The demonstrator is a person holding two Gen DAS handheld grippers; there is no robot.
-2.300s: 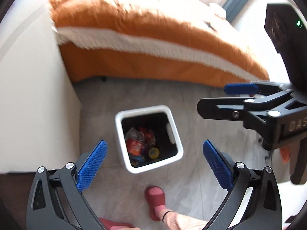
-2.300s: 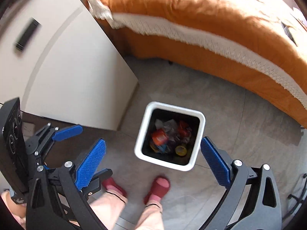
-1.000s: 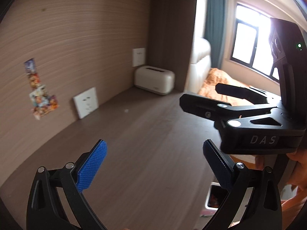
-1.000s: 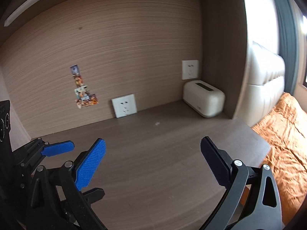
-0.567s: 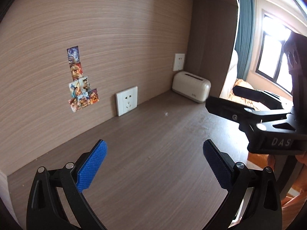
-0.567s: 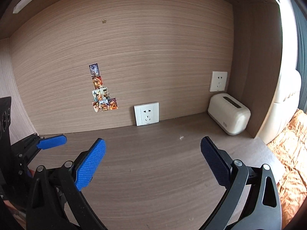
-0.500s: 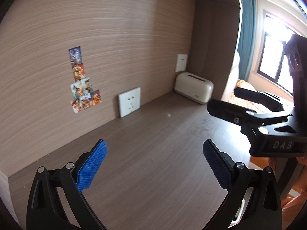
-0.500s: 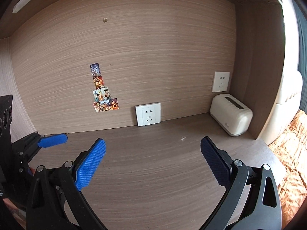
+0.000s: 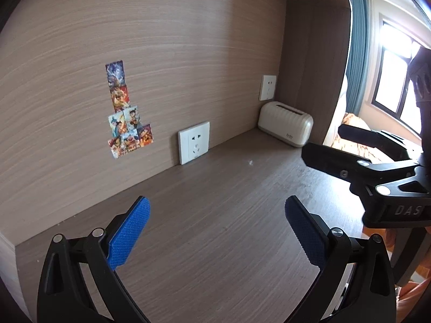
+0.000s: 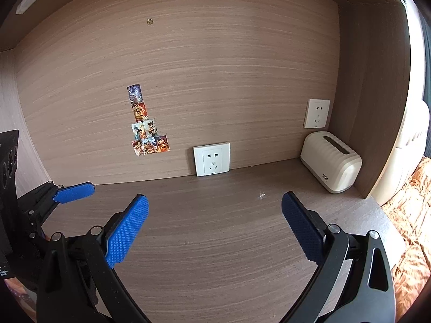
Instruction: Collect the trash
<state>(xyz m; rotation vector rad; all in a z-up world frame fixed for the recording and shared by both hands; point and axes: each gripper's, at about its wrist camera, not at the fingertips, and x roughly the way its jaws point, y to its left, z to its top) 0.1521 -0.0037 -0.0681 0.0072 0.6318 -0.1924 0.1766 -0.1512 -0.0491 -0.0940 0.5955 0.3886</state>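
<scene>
The wall socket [image 10: 212, 159], low on the wooden back wall, was the landmark here. Left of the socket, a stack of little picture stickers [image 10: 147, 123] was stuck on the wall. Still farther left, the left gripper [image 10: 74, 192] poked in over the desk [image 10: 215, 242], and in its own view its blue pads were spread wide with nothing between them. In front of the socket, the right gripper [image 10: 215, 226] was held above the bare desk, also spread wide and empty, probably so it was ready to pinch something. Right of the socket, a tiny white scrap [image 10: 261, 195] lay on the desk; it looked like the only trash left up here. Farther right, a cream box [image 10: 330, 169] with a slot on top sat in the corner. No bin showed in either view.
</scene>
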